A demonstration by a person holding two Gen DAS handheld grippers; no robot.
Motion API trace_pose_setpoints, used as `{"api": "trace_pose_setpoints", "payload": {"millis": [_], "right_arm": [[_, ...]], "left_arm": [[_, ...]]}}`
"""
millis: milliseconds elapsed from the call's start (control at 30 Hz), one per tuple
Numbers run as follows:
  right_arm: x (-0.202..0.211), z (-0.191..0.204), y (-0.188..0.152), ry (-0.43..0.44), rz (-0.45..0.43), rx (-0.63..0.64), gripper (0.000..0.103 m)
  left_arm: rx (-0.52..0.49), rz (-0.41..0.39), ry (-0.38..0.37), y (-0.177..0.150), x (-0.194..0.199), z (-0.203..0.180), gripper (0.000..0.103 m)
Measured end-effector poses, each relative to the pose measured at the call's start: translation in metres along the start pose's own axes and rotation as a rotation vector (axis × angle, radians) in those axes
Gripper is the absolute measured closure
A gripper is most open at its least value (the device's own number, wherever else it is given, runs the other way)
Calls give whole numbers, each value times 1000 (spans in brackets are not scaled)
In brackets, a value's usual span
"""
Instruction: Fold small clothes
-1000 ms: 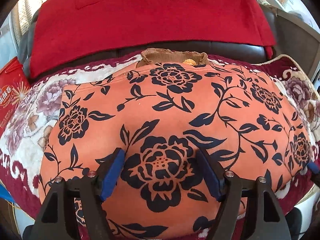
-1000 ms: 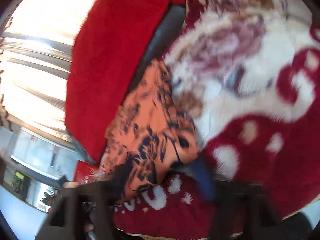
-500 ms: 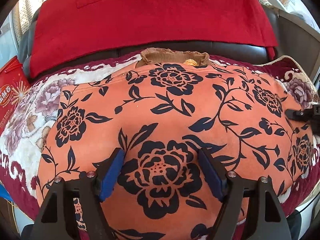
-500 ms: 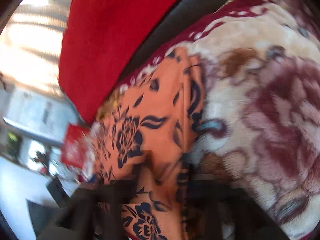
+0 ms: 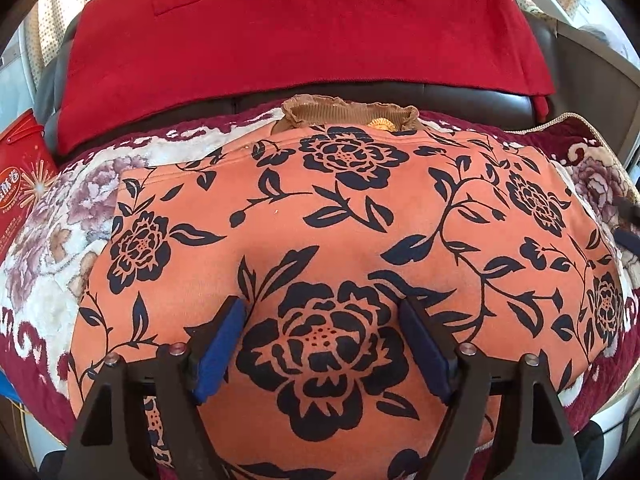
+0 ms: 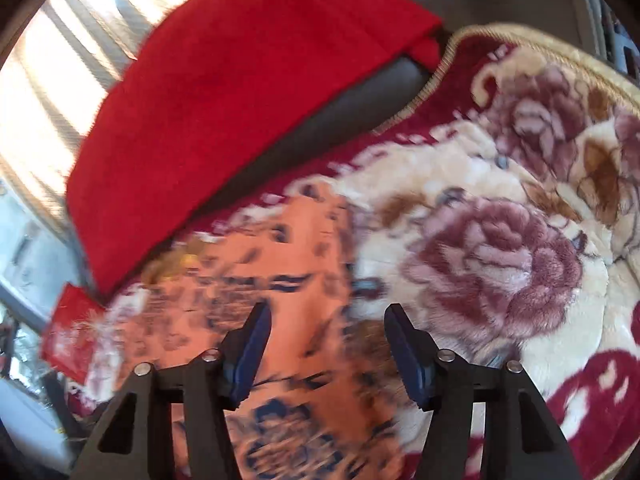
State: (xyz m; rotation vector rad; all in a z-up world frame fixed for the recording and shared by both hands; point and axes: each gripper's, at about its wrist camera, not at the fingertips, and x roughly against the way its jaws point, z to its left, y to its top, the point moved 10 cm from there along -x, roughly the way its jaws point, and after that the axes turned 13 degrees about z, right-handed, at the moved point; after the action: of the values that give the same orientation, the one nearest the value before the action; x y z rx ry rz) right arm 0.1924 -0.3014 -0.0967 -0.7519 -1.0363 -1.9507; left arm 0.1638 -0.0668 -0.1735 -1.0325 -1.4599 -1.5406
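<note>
Orange black-flowered cloth garment point(image 5: 320, 216) flat on plush floral blanket point(image 6: 500, 248); left gripper point(image 5: 322, 316) apart, right gripper point(image 6: 326, 324) opening, both empty.

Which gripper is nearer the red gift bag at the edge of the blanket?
Probably left. The left gripper sits over the middle of the orange floral garment, the red gift bag off to its left. The right gripper, jaws opening, hangs over the garment's far side edge.

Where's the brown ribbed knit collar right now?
Left wrist view, top centre: the brown ribbed knit collar pokes out at the orange floral garment's far edge, just below the red cloth.
</note>
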Motion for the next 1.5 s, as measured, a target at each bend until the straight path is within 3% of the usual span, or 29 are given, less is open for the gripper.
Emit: {"api": "trace_pose_setpoints", "payload": {"millis": [100, 200, 300, 367, 433, 467, 533, 600, 633, 800, 867, 900, 933, 1033, 1267, 1500], "right_arm": [[16, 36, -17, 151, -6, 63, 35], [-8, 56, -36, 286, 79, 88, 30], [-57, 29, -44, 230, 194, -34, 33], [-43, 31, -36, 281, 139, -77, 31], [-23, 47, -34, 322, 96, -32, 30], [-18, 51, -36, 332, 87, -20, 24], [-19, 55, -42, 346, 105, 12, 20], [-50, 29, -51, 268, 186, -60, 22], [-50, 26, -49, 293, 176, -96, 22], [-22, 57, -37, 337, 120, -9, 21], [-31, 62, -41, 334, 136, 9, 21], [-48, 55, -44, 298, 163, -4, 21], [-60, 47, -48, 290, 191, -24, 21], [-54, 44, -44, 318, 168, -64, 21], [-38, 97, -22, 341, 184, 27, 20], [-122, 120, 6, 370, 350, -62, 20]], "left_arm": [[2, -1, -1, -1, -1, -1, 22], [6, -1, 0, -1, -2, -2, 22], [8, 8, 0, -1, -2, -3, 22], [28, 4, -22, -1, 5, 0, 22], [59, -30, -32, -2, 15, 7, 22], [66, -44, -12, -5, 17, 12, 22], [61, 2, 10, -13, 2, 17, 21], [62, 4, -2, -14, 1, 17, 21], [61, 6, -1, -12, 6, 17, 21], [135, -43, -37, -9, 33, 37, 21], [152, 22, 7, -20, 16, 55, 21], [162, 61, -9, -26, 6, 59, 21], [185, 62, -54, -28, 3, 63, 20], [164, 64, -20, -25, 10, 63, 20], [180, 68, -28, -23, 8, 63, 20], [169, 60, -31, -24, 6, 63, 19]]}}
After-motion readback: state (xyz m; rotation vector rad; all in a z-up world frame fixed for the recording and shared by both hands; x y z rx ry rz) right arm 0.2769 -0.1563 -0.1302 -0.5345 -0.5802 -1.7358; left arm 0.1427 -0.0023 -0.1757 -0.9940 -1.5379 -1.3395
